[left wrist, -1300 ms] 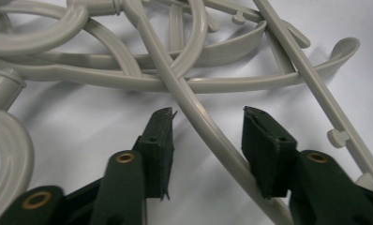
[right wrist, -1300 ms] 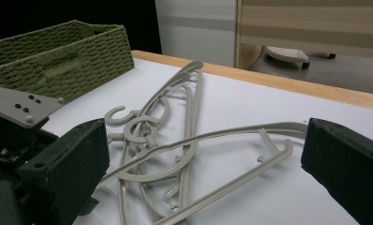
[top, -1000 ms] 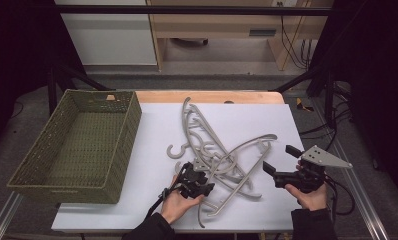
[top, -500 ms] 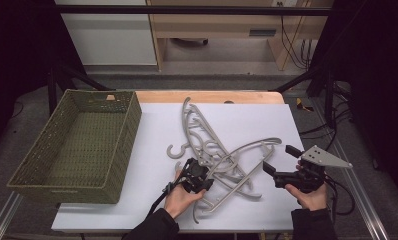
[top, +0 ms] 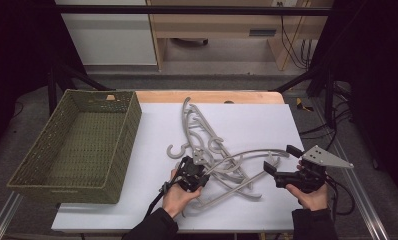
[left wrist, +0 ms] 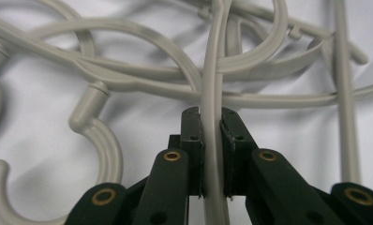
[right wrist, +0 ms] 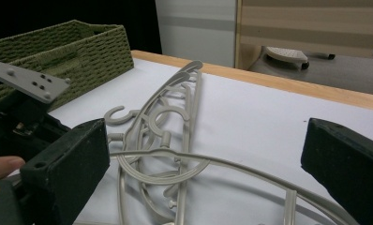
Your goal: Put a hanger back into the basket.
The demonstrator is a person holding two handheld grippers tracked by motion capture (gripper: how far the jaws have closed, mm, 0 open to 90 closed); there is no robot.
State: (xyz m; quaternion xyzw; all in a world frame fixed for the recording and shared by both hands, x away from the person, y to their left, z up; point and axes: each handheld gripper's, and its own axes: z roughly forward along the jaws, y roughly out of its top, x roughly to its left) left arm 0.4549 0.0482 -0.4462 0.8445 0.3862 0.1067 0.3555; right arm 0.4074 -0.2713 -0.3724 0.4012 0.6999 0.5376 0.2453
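Your left tongs have just been closing and now clench one bar of a grey hanger in the tangled hanger pile at the centre of the white table. Your right tongs stand released, level, just beside the pile's right edge. The green basket sits on the table's left side.

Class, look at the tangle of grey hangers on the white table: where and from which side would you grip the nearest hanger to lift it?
Grip a thin straight arm of the hanger, coming from the person's side, as the left gripper does: the arm is narrow enough to fit between the jaws, and it lies over the other hangers, so it should probably lift off first. The right gripper is open.
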